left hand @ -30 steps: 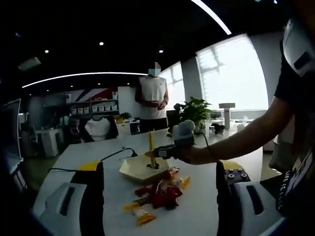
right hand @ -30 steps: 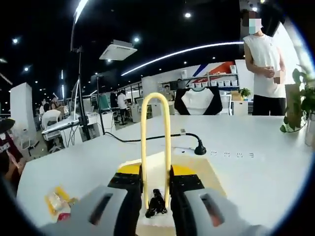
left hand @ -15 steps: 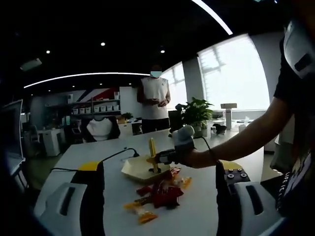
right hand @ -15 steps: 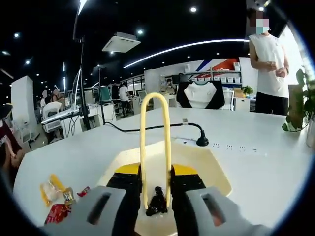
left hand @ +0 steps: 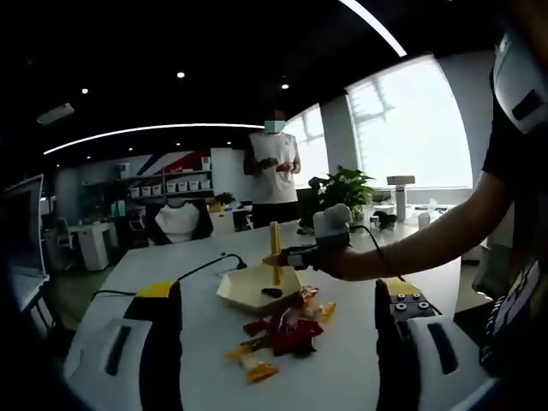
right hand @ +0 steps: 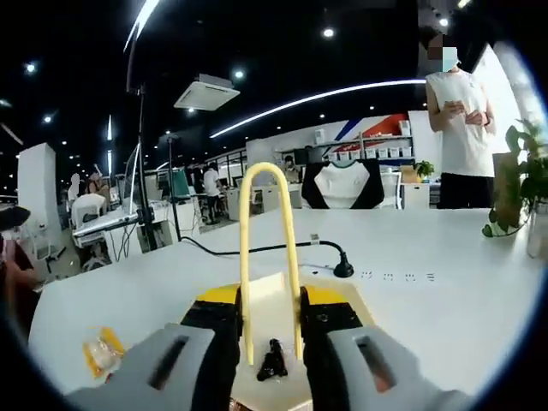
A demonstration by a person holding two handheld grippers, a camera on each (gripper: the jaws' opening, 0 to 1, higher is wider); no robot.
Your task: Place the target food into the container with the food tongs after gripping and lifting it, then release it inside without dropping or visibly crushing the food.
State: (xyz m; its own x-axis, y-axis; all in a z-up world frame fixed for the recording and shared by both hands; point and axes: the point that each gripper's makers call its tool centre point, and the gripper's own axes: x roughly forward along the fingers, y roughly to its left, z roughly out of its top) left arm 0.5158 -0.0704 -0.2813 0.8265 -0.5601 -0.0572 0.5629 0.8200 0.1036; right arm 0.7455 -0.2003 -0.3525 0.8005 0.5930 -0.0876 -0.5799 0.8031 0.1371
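Right gripper view — the right gripper (right hand: 271, 312) clamps yellow food tongs (right hand: 268, 257); the dark food piece (right hand: 272, 360) lies in the cream container (right hand: 272, 295). Left gripper (left hand: 278, 342) spread wide over the tabletop (left hand: 205, 360) — beside snack packets (left hand: 278, 334).

Food (right hand: 272, 360) seemingly in container (left hand: 247, 291) — wrappers (left hand: 278, 332) beside.

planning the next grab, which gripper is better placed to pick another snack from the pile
Right. The right gripper holds the yellow tongs over the container, beside the snack pile. The left gripper is open, without tongs.
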